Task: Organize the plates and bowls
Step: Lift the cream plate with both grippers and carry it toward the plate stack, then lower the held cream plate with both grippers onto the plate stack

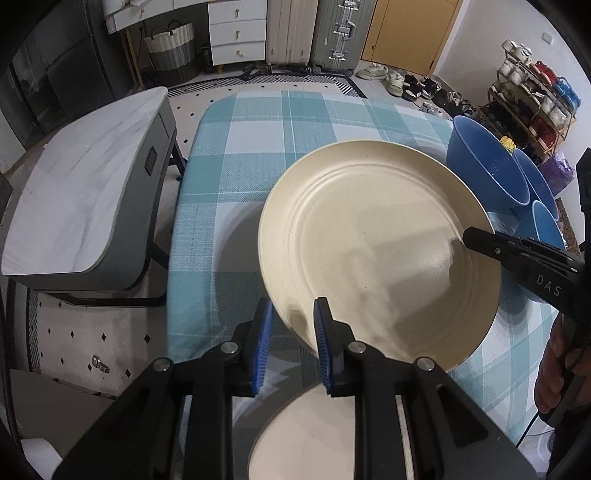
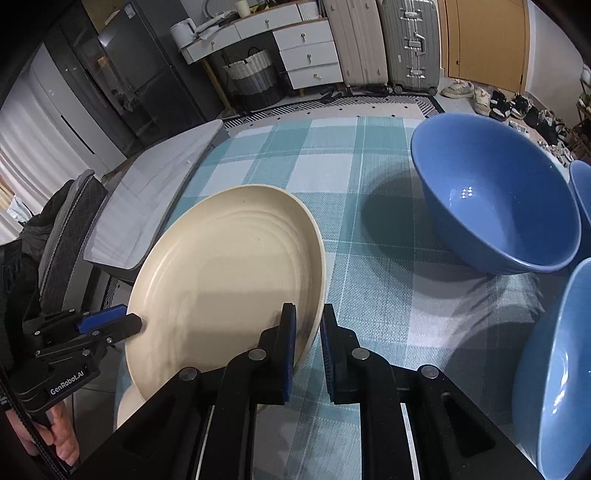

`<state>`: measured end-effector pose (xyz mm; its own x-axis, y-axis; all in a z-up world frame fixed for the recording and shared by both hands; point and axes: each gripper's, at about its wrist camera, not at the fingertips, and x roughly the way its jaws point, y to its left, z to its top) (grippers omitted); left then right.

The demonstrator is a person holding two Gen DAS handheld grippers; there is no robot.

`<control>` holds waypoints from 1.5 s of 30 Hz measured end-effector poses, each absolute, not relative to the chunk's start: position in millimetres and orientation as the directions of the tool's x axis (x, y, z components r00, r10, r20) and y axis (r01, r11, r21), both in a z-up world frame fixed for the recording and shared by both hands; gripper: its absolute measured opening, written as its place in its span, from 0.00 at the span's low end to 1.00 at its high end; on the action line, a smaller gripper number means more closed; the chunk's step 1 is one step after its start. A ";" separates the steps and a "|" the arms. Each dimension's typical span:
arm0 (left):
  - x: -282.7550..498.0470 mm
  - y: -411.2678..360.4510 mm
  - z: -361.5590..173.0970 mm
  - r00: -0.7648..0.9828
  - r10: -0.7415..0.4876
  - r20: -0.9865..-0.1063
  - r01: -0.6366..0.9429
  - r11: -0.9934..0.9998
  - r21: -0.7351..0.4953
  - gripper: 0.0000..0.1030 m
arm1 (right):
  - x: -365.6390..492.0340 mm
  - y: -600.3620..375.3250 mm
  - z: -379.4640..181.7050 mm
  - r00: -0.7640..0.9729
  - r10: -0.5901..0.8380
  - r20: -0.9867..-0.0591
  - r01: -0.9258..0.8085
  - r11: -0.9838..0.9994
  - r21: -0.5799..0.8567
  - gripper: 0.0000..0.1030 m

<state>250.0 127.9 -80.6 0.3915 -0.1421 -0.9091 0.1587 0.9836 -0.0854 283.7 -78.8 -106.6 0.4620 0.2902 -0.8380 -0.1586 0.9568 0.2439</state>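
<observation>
A cream plate (image 1: 376,254) is held tilted above the checked tablecloth; it also shows in the right wrist view (image 2: 225,280). My left gripper (image 1: 293,325) straddles its near rim, jaws close around the edge. My right gripper (image 2: 308,332) clamps the opposite rim, and its finger shows in the left wrist view (image 1: 480,240). A second cream plate (image 1: 321,435) lies on the table below, its edge visible in the right wrist view (image 2: 129,406). Three blue bowls stand at the right: a large one (image 2: 495,195), one at the near right (image 2: 554,369) and one at the edge (image 2: 583,192).
The table (image 1: 251,147) has a blue-and-white checked cloth. A grey marble-topped side table (image 1: 88,206) stands to its left. Suitcases (image 1: 314,33), a drawer unit and a shoe rack (image 1: 532,99) are beyond on the floor.
</observation>
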 end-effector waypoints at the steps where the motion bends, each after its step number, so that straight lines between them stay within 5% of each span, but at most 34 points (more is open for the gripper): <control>1: 245.8 127.9 -76.8 0.399 -0.136 -0.907 0.159 0.984 -0.078 0.20 | 280.5 -77.5 -103.2 0.468 0.289 -0.835 -0.164 0.957 0.240 0.13; 25: 121.4 153.7 -59.5 0.496 -0.063 -0.866 0.058 0.998 -0.039 0.20 | 183.2 -47.3 -113.9 0.429 0.418 -0.801 -0.231 0.908 0.349 0.13; 45: 69.3 146.1 -103.4 0.456 -0.031 -0.890 0.018 1.000 -0.025 0.20 | 127.8 -30.4 -134.1 0.482 0.308 -0.821 -0.294 0.939 0.180 0.13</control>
<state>69.3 146.1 -103.4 0.4555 -0.0307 -0.8897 0.0183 0.9995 -0.0251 127.8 -30.4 -134.1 0.4817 0.3077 -0.8206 -0.2936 0.9389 0.1797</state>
